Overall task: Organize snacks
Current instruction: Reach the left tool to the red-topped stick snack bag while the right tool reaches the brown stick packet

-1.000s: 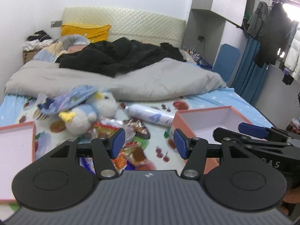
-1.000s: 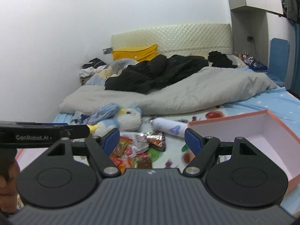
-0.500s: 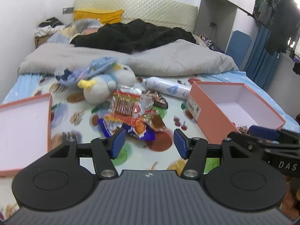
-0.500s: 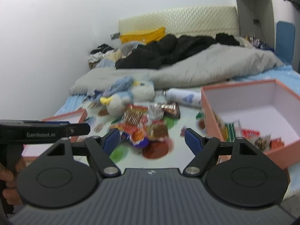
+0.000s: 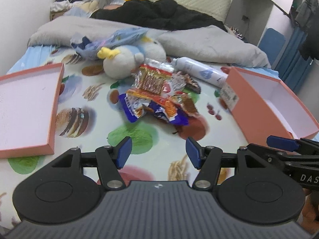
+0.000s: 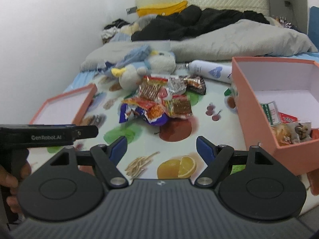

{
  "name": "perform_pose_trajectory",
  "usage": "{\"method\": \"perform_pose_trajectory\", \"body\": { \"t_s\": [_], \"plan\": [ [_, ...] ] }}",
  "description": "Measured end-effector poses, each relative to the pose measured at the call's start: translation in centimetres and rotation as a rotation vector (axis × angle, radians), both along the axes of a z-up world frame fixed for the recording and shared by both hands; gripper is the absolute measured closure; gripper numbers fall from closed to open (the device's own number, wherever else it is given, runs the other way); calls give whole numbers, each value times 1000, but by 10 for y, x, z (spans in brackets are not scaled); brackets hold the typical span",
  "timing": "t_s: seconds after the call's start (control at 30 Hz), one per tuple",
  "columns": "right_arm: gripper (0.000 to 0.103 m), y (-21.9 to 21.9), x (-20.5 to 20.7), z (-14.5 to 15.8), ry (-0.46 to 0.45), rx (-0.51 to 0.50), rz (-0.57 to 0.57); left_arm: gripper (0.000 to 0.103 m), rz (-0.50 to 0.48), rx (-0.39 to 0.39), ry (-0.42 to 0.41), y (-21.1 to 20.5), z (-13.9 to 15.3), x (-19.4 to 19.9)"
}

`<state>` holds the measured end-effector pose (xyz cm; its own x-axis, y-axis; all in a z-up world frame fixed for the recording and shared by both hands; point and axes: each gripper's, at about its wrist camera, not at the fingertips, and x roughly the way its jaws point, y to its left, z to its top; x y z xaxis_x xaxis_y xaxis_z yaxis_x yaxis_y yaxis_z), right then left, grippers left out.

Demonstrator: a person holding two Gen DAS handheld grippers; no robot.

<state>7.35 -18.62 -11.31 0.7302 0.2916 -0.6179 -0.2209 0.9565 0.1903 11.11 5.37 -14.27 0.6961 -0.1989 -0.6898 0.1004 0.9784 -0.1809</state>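
Note:
A heap of snack packets (image 5: 159, 97) (image 6: 157, 101), red, orange, silver and purple, lies on the printed sheet in the middle of the bed. To its right stands a pink box (image 5: 257, 91) (image 6: 249, 107); the right wrist view shows a few packets (image 6: 285, 123) in its near corner. My left gripper (image 5: 158, 152) hovers short of the heap, open and empty. My right gripper (image 6: 161, 149) is also open and empty, nearer than the heap and left of the box. The box lid (image 5: 30, 107) (image 6: 65, 107) lies upside down on the left.
A white and blue plush toy (image 5: 123, 59) lies behind the heap, with a white spray bottle (image 5: 199, 72) to its right. A grey duvet (image 5: 199, 39) and dark clothes cover the far half of the bed. The other gripper's handle (image 6: 45, 135) crosses the left of the right wrist view.
Both grippers have sunk and tipped downward toward the bed, so the snack heap and pink box now fill more of each view. Their jaws look much as before.

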Motion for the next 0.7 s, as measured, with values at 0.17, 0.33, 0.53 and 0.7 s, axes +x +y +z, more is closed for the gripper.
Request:
{"method": "perform_pose_trajectory", "body": {
  "t_s": [0.17,0.33,0.53,0.7],
  "plan": [
    [25,5,36,-14,4,-44,14,38,0,-21,17,10,-18,33],
    [25,12,74,-31,16,-64,31,36,3,11,-15,18,-28,74],
    [25,21,114,-50,30,-82,68,28,13,2,-53,28,-34,124],
    [25,22,144,-61,35,-71,64,20,-18,14,-59,27,-38,162]
  ]
}}
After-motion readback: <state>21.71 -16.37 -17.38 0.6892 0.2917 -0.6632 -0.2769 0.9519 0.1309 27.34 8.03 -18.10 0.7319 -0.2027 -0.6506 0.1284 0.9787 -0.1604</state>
